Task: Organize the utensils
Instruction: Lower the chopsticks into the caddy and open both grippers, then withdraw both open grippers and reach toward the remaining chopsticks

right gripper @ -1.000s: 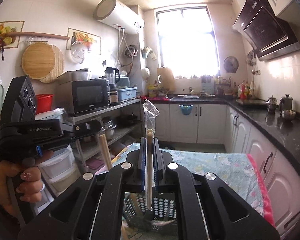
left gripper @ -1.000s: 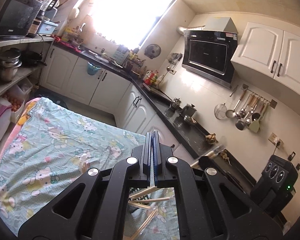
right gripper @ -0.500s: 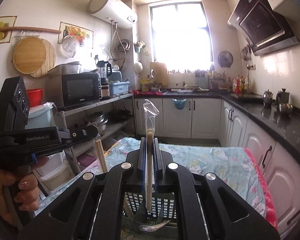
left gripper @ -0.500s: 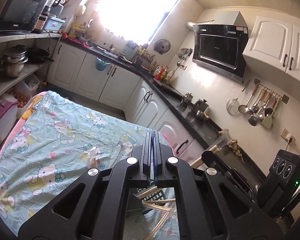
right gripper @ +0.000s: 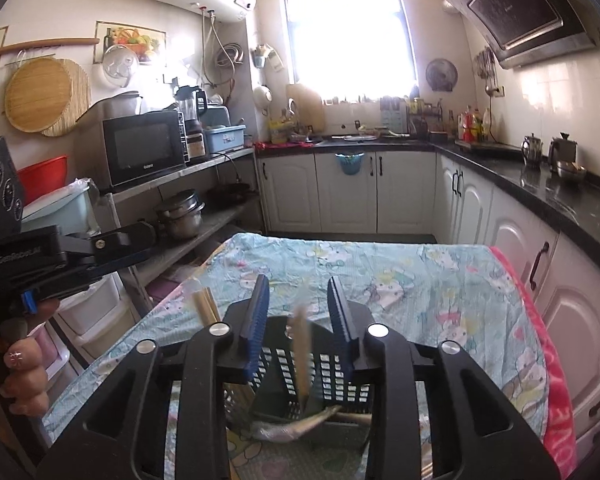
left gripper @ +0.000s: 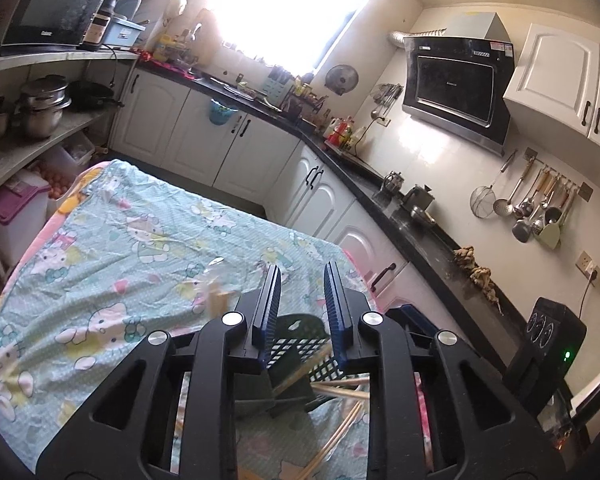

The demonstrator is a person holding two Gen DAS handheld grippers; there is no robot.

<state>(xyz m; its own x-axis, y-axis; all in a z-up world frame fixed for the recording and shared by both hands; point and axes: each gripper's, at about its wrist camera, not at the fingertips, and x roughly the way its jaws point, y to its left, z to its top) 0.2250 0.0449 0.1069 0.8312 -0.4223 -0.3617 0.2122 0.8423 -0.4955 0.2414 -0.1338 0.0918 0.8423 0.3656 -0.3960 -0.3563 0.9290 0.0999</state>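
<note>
A dark perforated basket (right gripper: 332,376) stands on the cartoon-print tablecloth (right gripper: 420,280). My right gripper (right gripper: 298,316) hovers over it with its jaws opening. A blurred pair of pale chopsticks (right gripper: 300,344) stands loose between the pads, its tip down in the basket. A crumpled plastic sleeve (right gripper: 296,428) lies in front of the basket. A second pair of chopsticks (right gripper: 205,306) sticks up at the basket's left. My left gripper (left gripper: 300,312), jaws opening, has nothing pressed between its pads. Below it are the basket (left gripper: 300,346) and loose chopsticks (left gripper: 340,382); a blurred pale bundle (left gripper: 216,300) shows beside its left finger.
A person's hand (right gripper: 20,364) grips the left tool at the left edge. Open shelves with pots (right gripper: 180,212) and a microwave (right gripper: 144,148) stand left of the table. White cabinets under a black counter (right gripper: 520,248) run along the right and back.
Both grippers have sunk toward the basket. Each was shut on chopsticks; now both sets of jaws have parted and the sticks are loose, blurred in motion.
</note>
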